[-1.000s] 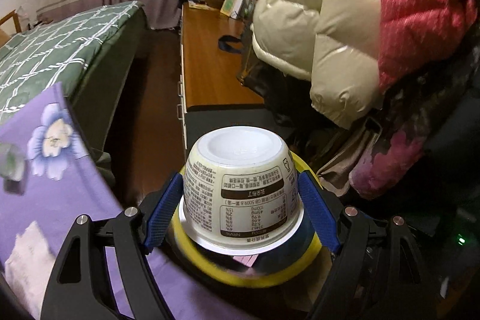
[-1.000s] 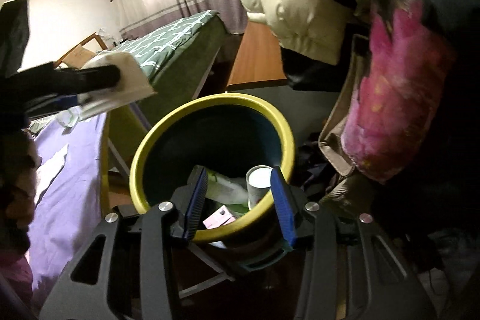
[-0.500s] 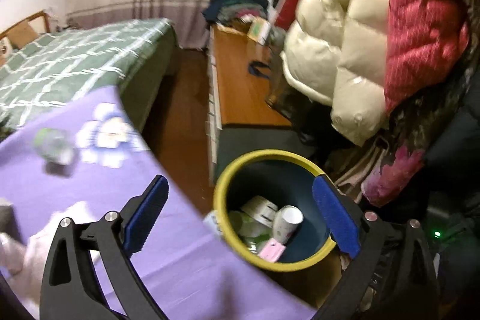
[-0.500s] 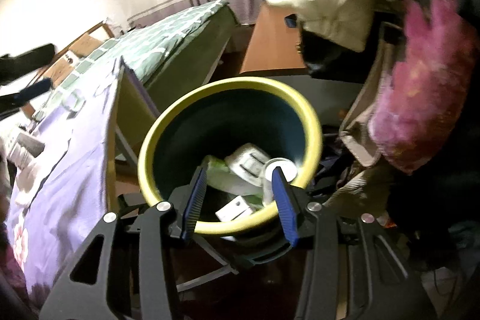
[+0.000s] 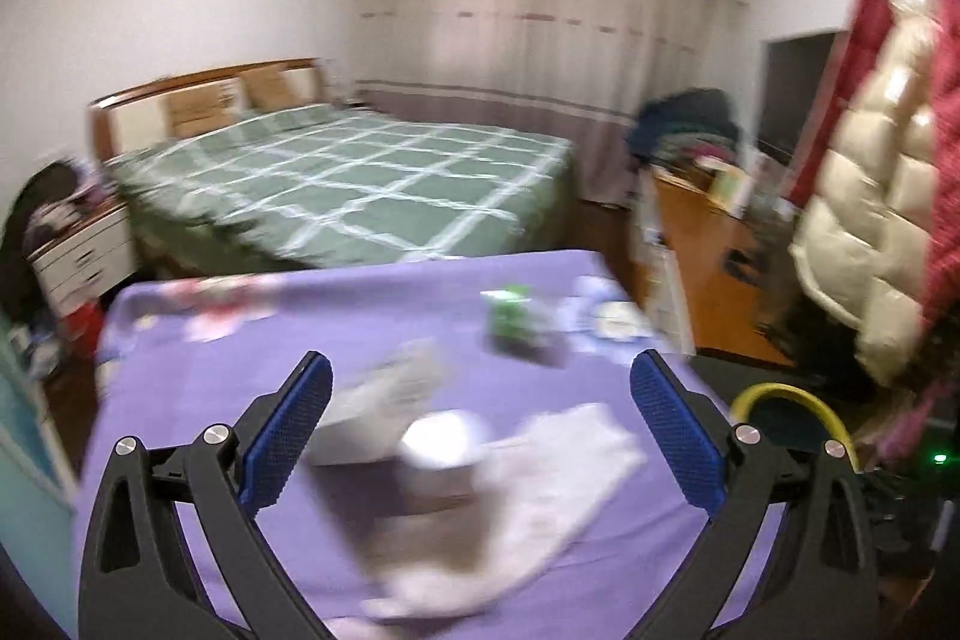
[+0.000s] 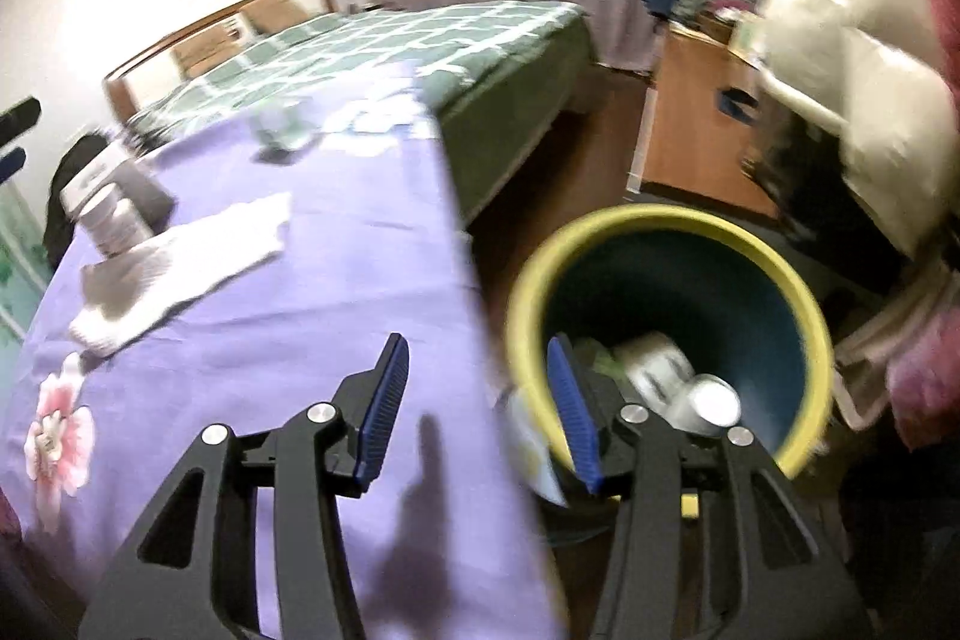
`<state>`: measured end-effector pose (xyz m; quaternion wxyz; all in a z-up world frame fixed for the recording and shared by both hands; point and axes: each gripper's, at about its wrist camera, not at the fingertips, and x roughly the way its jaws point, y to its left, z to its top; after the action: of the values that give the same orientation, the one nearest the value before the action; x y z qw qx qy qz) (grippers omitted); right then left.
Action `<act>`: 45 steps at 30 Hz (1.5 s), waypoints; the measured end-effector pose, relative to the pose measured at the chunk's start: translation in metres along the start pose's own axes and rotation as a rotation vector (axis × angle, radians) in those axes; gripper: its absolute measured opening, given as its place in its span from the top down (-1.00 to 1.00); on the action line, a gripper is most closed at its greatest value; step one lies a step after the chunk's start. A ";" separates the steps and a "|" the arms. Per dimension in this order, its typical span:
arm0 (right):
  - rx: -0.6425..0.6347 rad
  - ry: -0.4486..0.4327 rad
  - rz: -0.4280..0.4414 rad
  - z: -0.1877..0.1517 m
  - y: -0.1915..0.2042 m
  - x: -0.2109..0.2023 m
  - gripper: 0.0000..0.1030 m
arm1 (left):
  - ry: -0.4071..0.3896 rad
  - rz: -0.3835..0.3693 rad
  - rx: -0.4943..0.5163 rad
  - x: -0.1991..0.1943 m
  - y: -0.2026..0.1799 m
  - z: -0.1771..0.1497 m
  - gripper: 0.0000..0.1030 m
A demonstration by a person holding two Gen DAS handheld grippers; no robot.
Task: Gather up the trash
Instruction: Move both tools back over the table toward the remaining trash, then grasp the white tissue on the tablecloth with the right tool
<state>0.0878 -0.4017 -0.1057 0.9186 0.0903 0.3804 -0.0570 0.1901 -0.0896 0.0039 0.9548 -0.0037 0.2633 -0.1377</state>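
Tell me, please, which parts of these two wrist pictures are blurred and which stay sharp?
Left wrist view: the white items on the purple cloth are smeared by motion blur, while the left gripper stays crisp. Right wrist view: the yellow-rimmed bin and hanging jackets are streaked, the right gripper is sharp, and its shadow falls on the cloth.

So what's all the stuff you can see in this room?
tablecloth: one, purple with flowers, in front
bin: one, yellow rim, dark inside, beside the tablecloth
cups: two, white, in the bin
cloth: one, white, on the tablecloth
green packet: one, blurred, tablecloth's far end
bed: one, green checked, behind the tablecloth
coat: one, cream, hanging right
left gripper: black, blue pads, opening, nothing between
right gripper: black, blue pads, open, empty
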 end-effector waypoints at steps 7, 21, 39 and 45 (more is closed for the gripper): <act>-0.125 0.032 0.121 0.018 0.085 0.020 0.10 | -0.020 0.226 -0.097 0.002 0.102 -0.029 -0.90; -0.389 0.157 0.176 0.033 0.205 0.086 -0.32 | -0.014 0.345 -0.229 0.013 0.164 -0.063 -0.90; -0.303 0.162 0.301 0.025 0.194 0.068 0.94 | -0.001 0.324 -0.232 0.015 0.157 -0.061 -0.90; -0.216 0.094 0.345 0.033 0.160 0.029 0.94 | 0.000 0.319 -0.225 0.016 0.154 -0.061 -0.90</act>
<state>0.1584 -0.2537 -0.0842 0.9003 0.0576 0.4059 0.1464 0.2130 0.0586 -0.0694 0.9580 -0.0688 0.2745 0.0458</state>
